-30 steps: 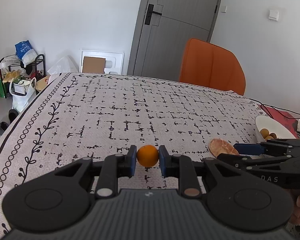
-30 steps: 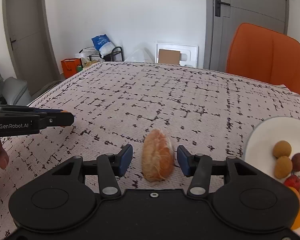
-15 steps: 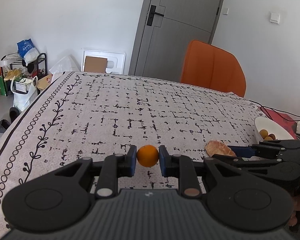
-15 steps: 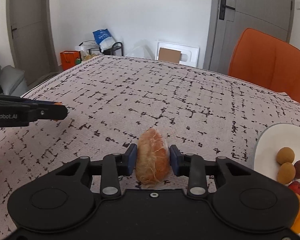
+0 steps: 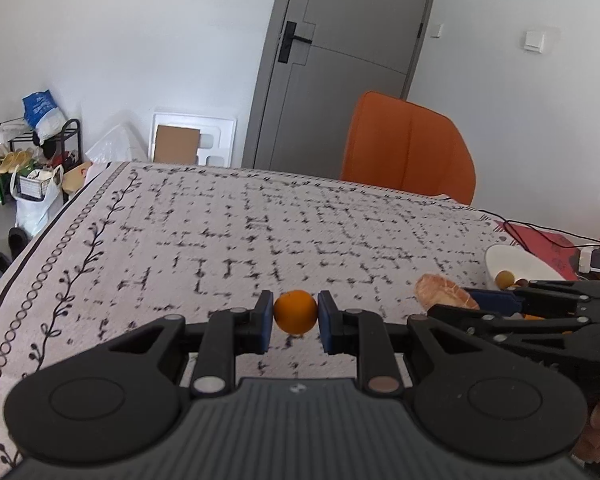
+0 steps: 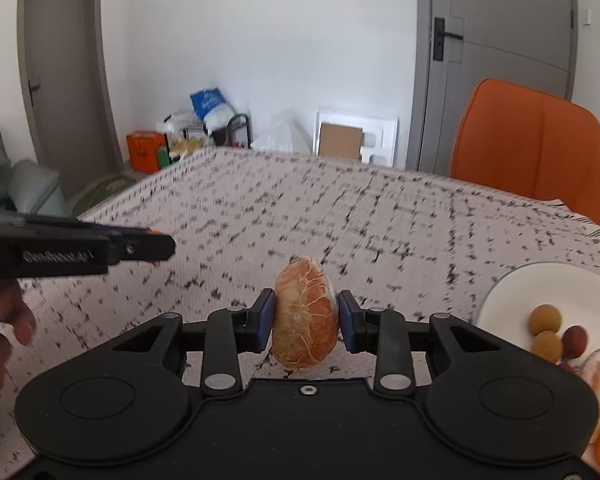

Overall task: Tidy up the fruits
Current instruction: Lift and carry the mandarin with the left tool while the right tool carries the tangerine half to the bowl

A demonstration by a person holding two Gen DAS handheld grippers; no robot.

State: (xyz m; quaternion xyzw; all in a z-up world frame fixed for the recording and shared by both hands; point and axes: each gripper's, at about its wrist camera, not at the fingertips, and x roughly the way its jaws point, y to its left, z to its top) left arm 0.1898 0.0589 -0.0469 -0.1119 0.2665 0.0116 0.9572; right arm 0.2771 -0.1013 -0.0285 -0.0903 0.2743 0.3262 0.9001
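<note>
My left gripper [image 5: 295, 316] is shut on a small round orange fruit [image 5: 295, 311], held above the patterned tablecloth [image 5: 220, 232]. My right gripper [image 6: 305, 322] is shut on a peeled orange-pink citrus segment [image 6: 305, 318], lifted off the cloth. That segment [image 5: 440, 294] and the right gripper also show at the right of the left wrist view. A white plate [image 6: 540, 292] at the right holds several small fruits, brown, red and orange. The left gripper's side [image 6: 100, 246] reaches in from the left of the right wrist view.
An orange chair [image 5: 408, 148] stands at the table's far side before a grey door [image 5: 340, 60]. Red paper and cables [image 5: 540, 236] lie beyond the plate. Bags and a rack [image 5: 32, 152] stand on the floor at the left. A hand [image 6: 4, 320] holds the left gripper.
The right gripper's jaws closed onto the citrus segment and lifted it off the cloth. The left gripper kept its hold on the small orange fruit and stayed about where it was.
</note>
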